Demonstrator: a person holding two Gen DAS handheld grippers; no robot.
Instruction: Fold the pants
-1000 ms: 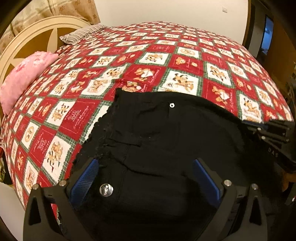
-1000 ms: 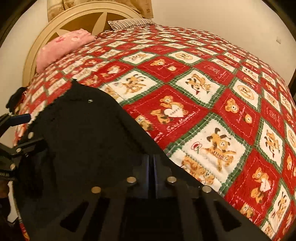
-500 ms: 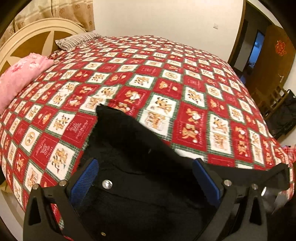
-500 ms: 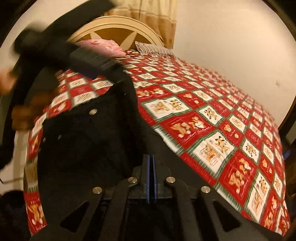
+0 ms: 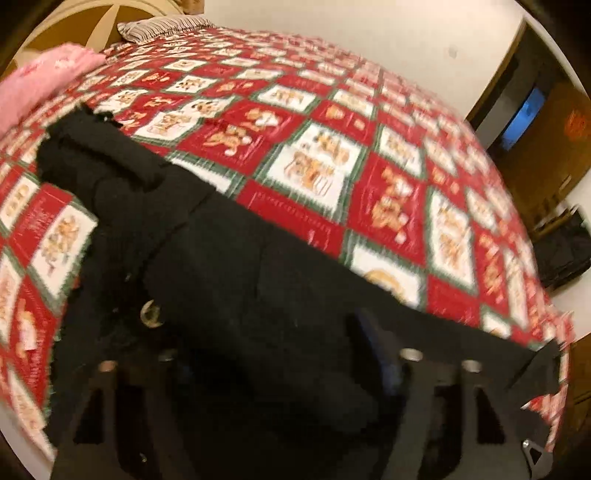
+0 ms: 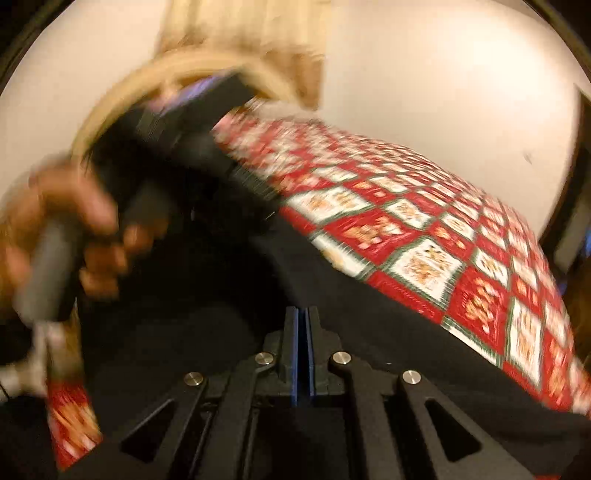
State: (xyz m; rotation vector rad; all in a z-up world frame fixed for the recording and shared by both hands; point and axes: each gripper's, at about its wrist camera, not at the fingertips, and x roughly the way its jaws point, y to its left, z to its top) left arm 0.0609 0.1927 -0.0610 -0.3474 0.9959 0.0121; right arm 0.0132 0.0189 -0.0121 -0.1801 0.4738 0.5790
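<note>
Black pants [image 5: 229, 266] lie across the near side of a bed with a red, white and green patterned quilt [image 5: 332, 155]. A metal button [image 5: 149, 314] shows near the waistband. My left gripper [image 5: 273, 350] hovers low over the pants; its fingers are blurred and dark, still spread apart, with nothing between them. My right gripper [image 6: 300, 354] is shut, its blue pads pressed together on the black pants fabric [image 6: 221, 314]. The left gripper and the hand holding it [image 6: 85, 229] show blurred at the left of the right wrist view.
A pink pillow [image 5: 48, 81] and a striped pillow [image 5: 162, 27] lie at the head of the bed by a cream headboard [image 6: 122, 110]. A dark doorway [image 5: 532, 110] and a dark bag [image 5: 565, 247] are to the right.
Both cameras swung fast and the frames are now blurred. The left gripper moved right along the pants. The right gripper stayed shut on the fabric and lifted with it.
</note>
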